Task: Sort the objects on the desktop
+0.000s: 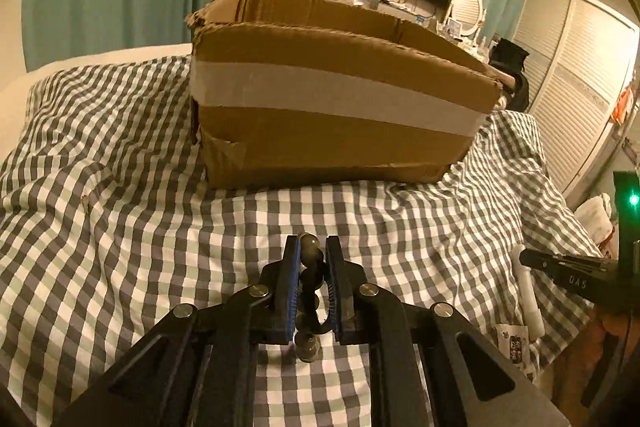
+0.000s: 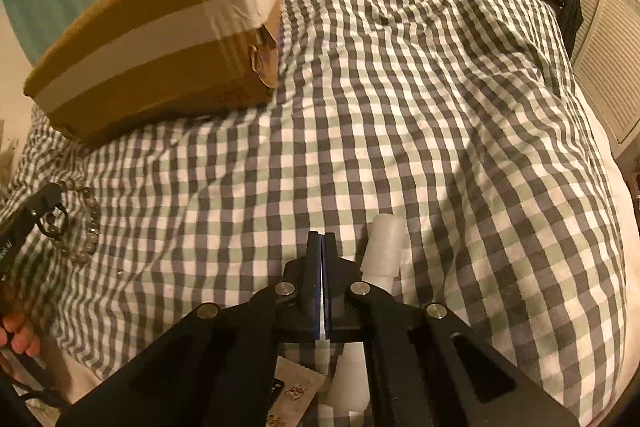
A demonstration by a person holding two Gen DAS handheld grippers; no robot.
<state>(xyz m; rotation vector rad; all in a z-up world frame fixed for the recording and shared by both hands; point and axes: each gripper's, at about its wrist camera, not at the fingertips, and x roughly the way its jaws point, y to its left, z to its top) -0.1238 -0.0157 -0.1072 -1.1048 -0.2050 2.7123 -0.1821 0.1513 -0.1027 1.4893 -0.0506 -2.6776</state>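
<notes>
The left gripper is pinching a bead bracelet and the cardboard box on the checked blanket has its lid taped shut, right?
Not quite. The cardboard box is open at the top; the left wrist view shows its inside walls. The tape only bands its side. The left gripper does pinch the bead bracelet over the checked blanket.

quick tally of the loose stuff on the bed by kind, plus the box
cardboard box: 1
bead bracelet: 1, left gripper shut on it
white plastic tube: 1, beside the shut right gripper
printed paper packet: 1
total: 4
</notes>
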